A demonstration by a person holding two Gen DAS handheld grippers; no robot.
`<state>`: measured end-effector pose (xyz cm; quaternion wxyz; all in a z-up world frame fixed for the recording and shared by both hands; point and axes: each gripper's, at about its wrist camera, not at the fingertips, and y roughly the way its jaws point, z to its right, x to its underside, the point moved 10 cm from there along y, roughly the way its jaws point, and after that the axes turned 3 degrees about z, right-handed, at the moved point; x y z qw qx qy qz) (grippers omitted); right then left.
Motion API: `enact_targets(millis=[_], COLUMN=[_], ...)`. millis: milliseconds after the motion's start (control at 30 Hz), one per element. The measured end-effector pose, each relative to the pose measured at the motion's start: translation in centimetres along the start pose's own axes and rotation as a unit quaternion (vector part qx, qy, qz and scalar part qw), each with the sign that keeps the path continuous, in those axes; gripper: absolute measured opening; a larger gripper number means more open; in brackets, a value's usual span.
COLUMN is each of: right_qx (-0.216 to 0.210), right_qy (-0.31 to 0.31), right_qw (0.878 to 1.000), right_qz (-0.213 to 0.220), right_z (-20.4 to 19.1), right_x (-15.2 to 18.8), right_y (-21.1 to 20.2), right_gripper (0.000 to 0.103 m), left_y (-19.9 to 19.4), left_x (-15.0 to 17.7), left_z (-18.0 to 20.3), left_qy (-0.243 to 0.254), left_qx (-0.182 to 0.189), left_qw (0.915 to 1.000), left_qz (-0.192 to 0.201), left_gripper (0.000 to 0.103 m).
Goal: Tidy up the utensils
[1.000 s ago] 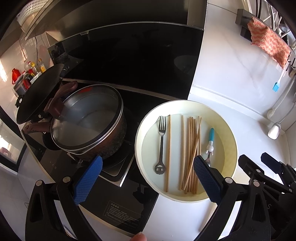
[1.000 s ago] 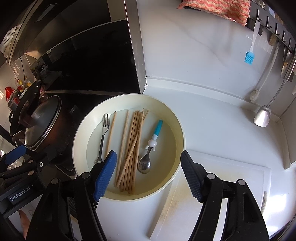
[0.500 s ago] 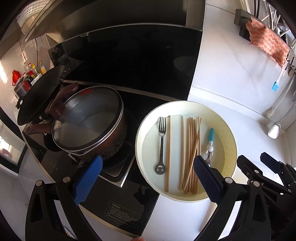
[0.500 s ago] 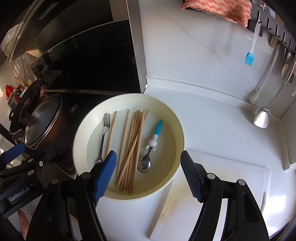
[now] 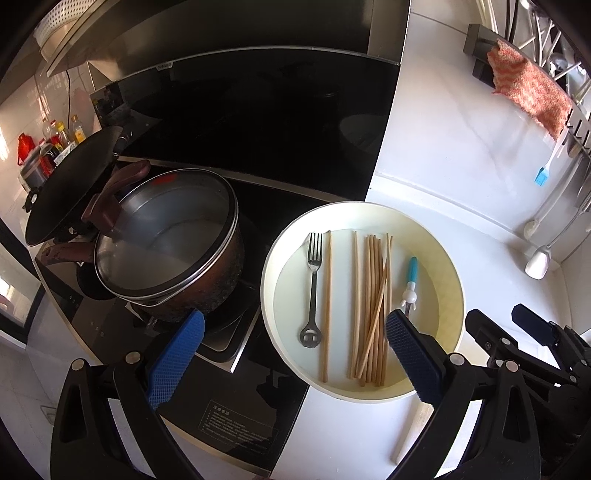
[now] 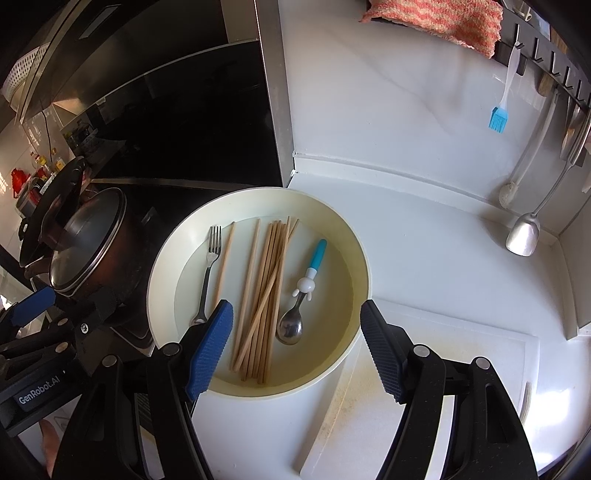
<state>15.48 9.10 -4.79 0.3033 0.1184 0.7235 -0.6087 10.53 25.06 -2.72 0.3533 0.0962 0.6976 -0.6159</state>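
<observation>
A cream round basin (image 5: pixel 448 266) (image 6: pixel 354 236) on the white counter holds a metal fork (image 5: pixel 313 284) (image 6: pixel 208 269), several wooden chopsticks (image 5: pixel 371 302) (image 6: pixel 264 295) and a spoon with a blue and white handle (image 5: pixel 410 280) (image 6: pixel 306 291). My left gripper (image 5: pixel 291 354) is open and empty, hovering over the basin's near left edge and the stove. My right gripper (image 6: pixel 295 350) is open and empty above the basin's near rim. Each gripper shows at the edge of the other's view.
A lidded pot (image 5: pixel 166 251) (image 6: pixel 88 243) sits on the black stove (image 5: pixel 236 391) left of the basin, a dark pan (image 5: pixel 70 188) behind it. A white cutting board (image 6: pixel 443 369) lies right of the basin. A ladle (image 6: pixel 522 236), blue brush (image 6: pixel 498 118) and cloth (image 6: pixel 436 18) hang on the wall.
Both views have shifted only slightly; the grippers stay open and the utensils lie unmoved in the basin.
</observation>
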Motion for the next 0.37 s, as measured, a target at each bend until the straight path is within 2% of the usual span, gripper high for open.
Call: enact_targets(millis=[367], right_qx=[-0.001], right_qy=[-0.001], right_qw=[1.0], right_qz=[-0.001], right_z=[-0.07], right_x=[0.05], right_y=[-0.12], right_gripper=[0.068], left_y=[0.57], left_x=[0.27], left_z=[-0.39], left_qy=[-0.001], left_qx=[-0.009], left_qw=[0.9997], left_qz=[-0.024], left_gripper=[0.097])
